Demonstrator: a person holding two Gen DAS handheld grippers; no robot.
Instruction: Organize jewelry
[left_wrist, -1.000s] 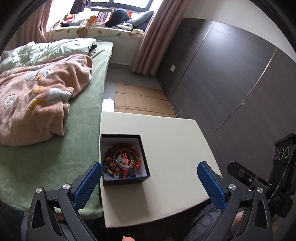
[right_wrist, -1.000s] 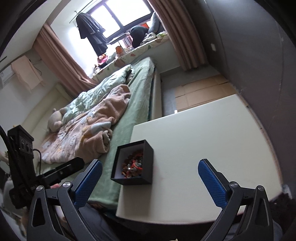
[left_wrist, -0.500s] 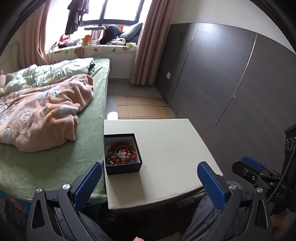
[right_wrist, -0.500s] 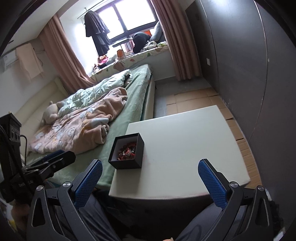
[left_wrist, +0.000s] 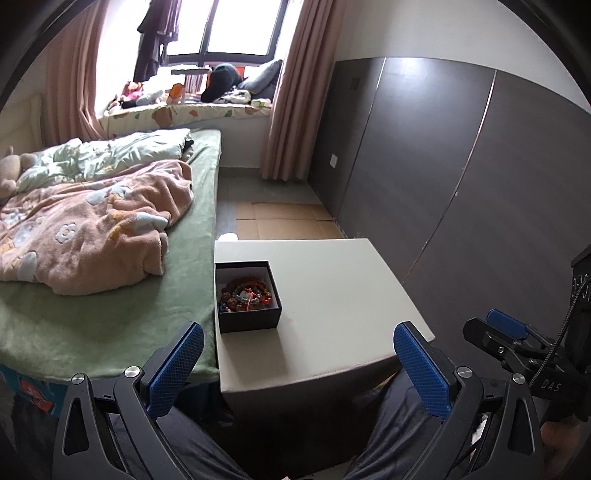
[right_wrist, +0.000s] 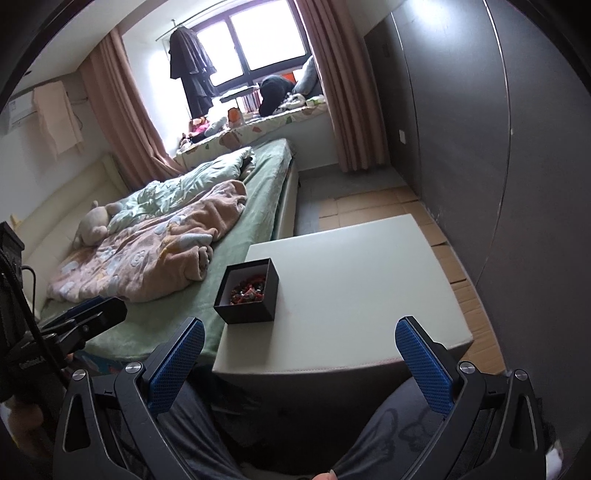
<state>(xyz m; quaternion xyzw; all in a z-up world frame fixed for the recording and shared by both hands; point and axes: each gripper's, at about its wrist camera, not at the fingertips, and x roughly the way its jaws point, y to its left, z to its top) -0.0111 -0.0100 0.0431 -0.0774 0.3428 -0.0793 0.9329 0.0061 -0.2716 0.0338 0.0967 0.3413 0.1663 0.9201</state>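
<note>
- Left claw (left_wrist: 297, 363): spread wide, empty, held off the tabletop (left_wrist: 343, 295).
- Right claw (right_wrist: 299, 363): spread wide, empty.
- Box (left_wrist: 246, 295): ahead of both claws, left part of tabletop, holding 1 heap of beads (left_wrist: 245, 295).
- Step: judged not begun or already finished; nothing gripped.
- Next: likely reach forward, narrow 1 claw over a bead strand.

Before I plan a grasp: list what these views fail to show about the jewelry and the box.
- Jewelry: a tangled heap in both views, too small to count or tell pieces apart.
- Lower layers: hidden under the top beads.
- Box: in the right wrist view its near wall hides part of the contents.
- Table: its near side is hidden by the person's legs.
</note>
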